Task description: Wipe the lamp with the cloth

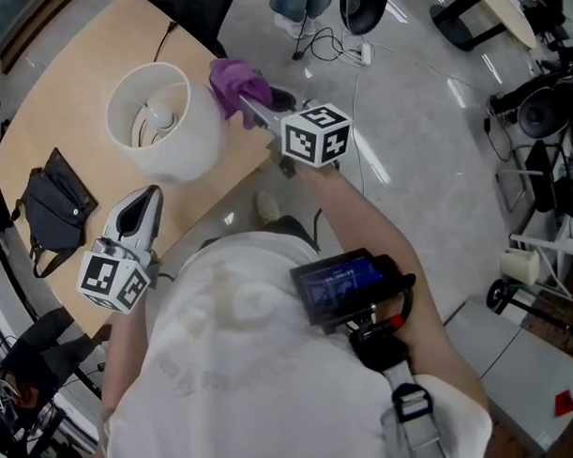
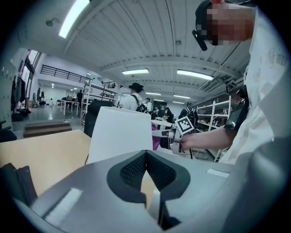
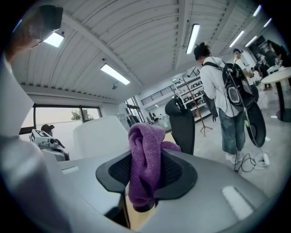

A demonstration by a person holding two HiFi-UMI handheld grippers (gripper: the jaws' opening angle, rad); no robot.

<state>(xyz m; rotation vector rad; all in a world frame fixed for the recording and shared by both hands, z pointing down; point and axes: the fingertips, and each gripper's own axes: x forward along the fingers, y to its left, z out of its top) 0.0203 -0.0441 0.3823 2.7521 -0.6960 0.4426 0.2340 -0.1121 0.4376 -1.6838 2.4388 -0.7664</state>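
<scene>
The right tool (image 1: 239,100) clenched the purple cloth (image 1: 239,79) just beside the lamp (image 1: 166,124) shade; wiping seemed barely begun. The left tool (image 1: 152,196) was closed, empty.

Bright, even indoor light falls from long ceiling strip lights (image 2: 135,72), and a window (image 3: 57,113) at the far left of the right gripper view adds daylight. The glossy floor (image 1: 424,125) carries streaks of glare, while shadows on the table (image 1: 67,118) are soft. Both gripper views bulge toward black corners. Up close, only the cloth (image 3: 144,159) looks crisp.
</scene>
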